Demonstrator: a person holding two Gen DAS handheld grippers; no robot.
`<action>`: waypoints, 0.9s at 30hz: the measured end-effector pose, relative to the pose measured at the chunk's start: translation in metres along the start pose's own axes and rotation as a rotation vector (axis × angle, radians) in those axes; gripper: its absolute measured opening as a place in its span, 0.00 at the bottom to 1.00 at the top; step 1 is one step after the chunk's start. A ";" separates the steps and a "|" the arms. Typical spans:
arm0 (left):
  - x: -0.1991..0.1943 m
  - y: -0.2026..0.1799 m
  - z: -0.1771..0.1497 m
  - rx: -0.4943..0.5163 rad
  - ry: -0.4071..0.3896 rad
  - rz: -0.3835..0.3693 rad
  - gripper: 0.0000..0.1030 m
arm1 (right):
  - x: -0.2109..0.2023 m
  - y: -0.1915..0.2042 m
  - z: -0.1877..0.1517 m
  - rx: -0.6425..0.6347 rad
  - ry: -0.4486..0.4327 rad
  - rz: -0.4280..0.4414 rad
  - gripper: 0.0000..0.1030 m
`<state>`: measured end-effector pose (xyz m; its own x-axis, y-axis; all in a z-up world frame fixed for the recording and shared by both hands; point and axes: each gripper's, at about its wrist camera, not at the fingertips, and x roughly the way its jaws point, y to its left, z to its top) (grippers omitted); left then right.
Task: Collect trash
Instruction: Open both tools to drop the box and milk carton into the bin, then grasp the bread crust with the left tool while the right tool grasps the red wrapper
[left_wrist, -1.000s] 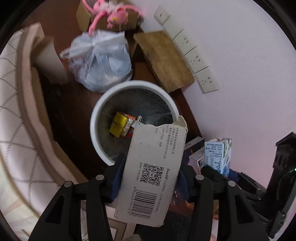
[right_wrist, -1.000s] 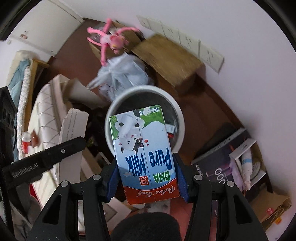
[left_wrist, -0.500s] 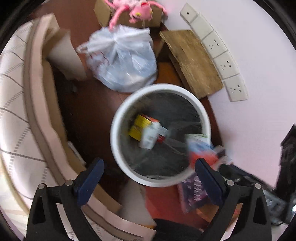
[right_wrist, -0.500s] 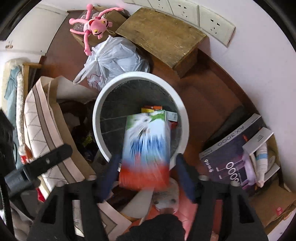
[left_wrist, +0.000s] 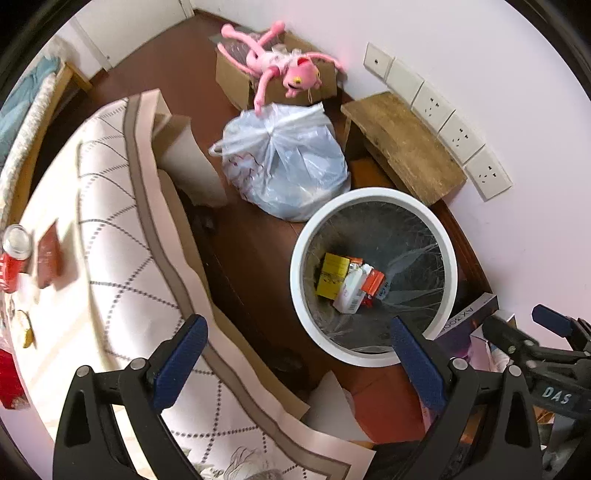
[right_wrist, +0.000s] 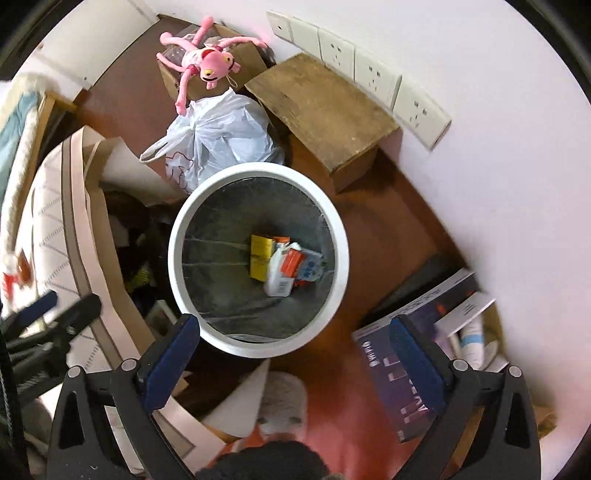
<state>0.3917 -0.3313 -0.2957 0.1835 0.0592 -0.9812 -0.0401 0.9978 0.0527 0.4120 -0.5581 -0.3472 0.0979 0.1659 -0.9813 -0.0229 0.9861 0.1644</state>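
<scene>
A white round bin (left_wrist: 295, 273) (right_wrist: 175, 254) with a dark liner stands on the brown floor, below both grippers. At its bottom lie a yellow box (left_wrist: 332, 275) (right_wrist: 260, 256), a white carton piece (left_wrist: 349, 291) (right_wrist: 279, 278) and a red, white and blue milk carton (left_wrist: 373, 286) (right_wrist: 306, 264). My left gripper (left_wrist: 297, 325) stands open over the bin's near left rim with nothing between its fingers. My right gripper (right_wrist: 294, 321) hangs over the bin's near rim; its jaws are opening and hold nothing.
A tied plastic bag (left_wrist: 288, 166), a wooden board (left_wrist: 402, 147) and a cardboard box with a pink plush toy (left_wrist: 280, 70) sit behind the bin by the wall. A cloth-covered table (left_wrist: 92, 240) with a red can (left_wrist: 14, 254) is left. Books (right_wrist: 417, 362) lie right.
Both grippers opened and let go: the white carton piece and the milk carton dropped into the bin. The left view has shifted left and up from the bin.
</scene>
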 end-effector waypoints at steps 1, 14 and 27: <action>-0.003 0.000 -0.002 0.000 -0.006 -0.001 0.98 | -0.002 0.001 -0.002 0.002 -0.002 0.002 1.00; -0.048 0.004 -0.021 0.013 -0.091 0.004 0.98 | -0.050 0.010 -0.024 -0.016 -0.080 -0.024 1.00; -0.126 0.019 -0.049 0.000 -0.236 -0.045 0.98 | -0.141 0.028 -0.065 0.003 -0.233 0.030 1.00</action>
<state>0.3197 -0.3215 -0.1800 0.4098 0.0195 -0.9120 -0.0262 0.9996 0.0096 0.3328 -0.5543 -0.2106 0.3245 0.1917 -0.9262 -0.0261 0.9807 0.1939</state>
